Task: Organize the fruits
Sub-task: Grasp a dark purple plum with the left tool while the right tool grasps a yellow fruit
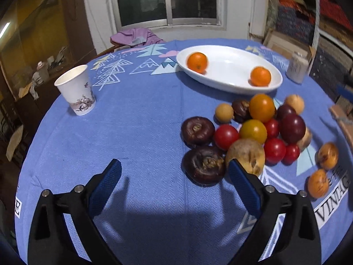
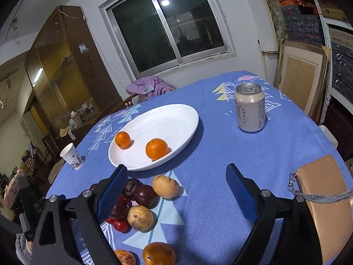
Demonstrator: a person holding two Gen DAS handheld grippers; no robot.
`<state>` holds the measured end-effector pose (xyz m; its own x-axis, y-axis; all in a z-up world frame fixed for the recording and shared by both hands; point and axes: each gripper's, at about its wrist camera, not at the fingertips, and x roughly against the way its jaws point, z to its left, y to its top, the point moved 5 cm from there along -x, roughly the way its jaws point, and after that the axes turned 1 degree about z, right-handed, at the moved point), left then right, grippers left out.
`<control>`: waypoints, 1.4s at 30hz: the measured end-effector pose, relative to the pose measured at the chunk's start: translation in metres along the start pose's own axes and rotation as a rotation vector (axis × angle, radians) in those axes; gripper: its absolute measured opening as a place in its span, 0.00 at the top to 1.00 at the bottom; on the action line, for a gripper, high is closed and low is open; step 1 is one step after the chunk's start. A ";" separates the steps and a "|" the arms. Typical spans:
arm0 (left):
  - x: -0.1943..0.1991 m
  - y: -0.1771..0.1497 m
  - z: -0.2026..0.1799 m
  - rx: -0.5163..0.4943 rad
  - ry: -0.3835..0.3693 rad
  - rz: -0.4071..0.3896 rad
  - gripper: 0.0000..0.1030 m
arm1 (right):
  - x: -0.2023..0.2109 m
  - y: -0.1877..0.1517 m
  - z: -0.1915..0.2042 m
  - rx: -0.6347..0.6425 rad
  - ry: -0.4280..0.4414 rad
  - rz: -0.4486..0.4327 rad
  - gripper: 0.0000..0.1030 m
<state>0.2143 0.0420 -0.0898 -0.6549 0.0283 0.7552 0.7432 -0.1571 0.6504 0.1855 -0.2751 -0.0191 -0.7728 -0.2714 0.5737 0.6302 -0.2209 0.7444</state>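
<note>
A white oval plate (image 1: pixel 231 66) (image 2: pixel 172 119) on the blue tablecloth holds two oranges (image 1: pixel 197 62) (image 1: pixel 260 76), also seen in the right wrist view (image 2: pixel 156 148) (image 2: pixel 122 139). In front of it lies a pile of fruit: dark water chestnuts (image 1: pixel 204 164), red tomatoes (image 1: pixel 226 136), yellow-orange tomatoes (image 1: pixel 261 107), dark plums (image 1: pixel 292 128) and tan fruits (image 1: pixel 246 155) (image 2: pixel 166 186). My left gripper (image 1: pixel 174 178) is open and empty, low over the cloth left of the pile. My right gripper (image 2: pixel 176 183) is open and empty above the pile's right side.
A paper cup (image 1: pixel 76 89) (image 2: pixel 71 156) stands at the left. A drink can (image 2: pixel 250 108) (image 1: pixel 296 67) stands right of the plate. A tan wallet with a clasp (image 2: pixel 324 198) lies at the right edge. A purple cloth (image 2: pixel 147 86) hangs on a chair behind the table.
</note>
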 end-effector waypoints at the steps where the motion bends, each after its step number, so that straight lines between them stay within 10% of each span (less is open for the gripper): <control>1: -0.002 -0.001 -0.002 -0.008 0.006 0.005 0.07 | -0.001 -0.001 0.001 0.001 -0.001 0.001 0.11; 22: -0.038 -0.009 0.025 0.041 -0.072 0.119 0.04 | -0.002 -0.005 0.005 0.015 0.005 0.010 0.10; 32: -0.027 0.004 0.004 -0.009 -0.031 0.033 0.04 | -0.006 -0.008 0.008 0.028 0.002 0.031 0.10; 34: -0.028 0.004 -0.002 -0.040 -0.024 0.040 0.13 | -0.007 -0.008 0.010 0.033 0.003 0.032 0.10; 36: -0.028 0.005 -0.003 -0.033 -0.050 0.039 0.45 | -0.008 -0.009 0.012 0.039 0.004 0.035 0.10; 42: -0.027 0.006 -0.005 -0.018 -0.088 0.030 0.54 | -0.010 -0.011 0.014 0.050 0.005 0.047 0.10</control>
<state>0.2359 0.0350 -0.1071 -0.6173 0.1103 0.7789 0.7591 -0.1767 0.6266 0.1859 -0.2571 -0.0283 -0.7420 -0.2849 0.6069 0.6611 -0.1603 0.7330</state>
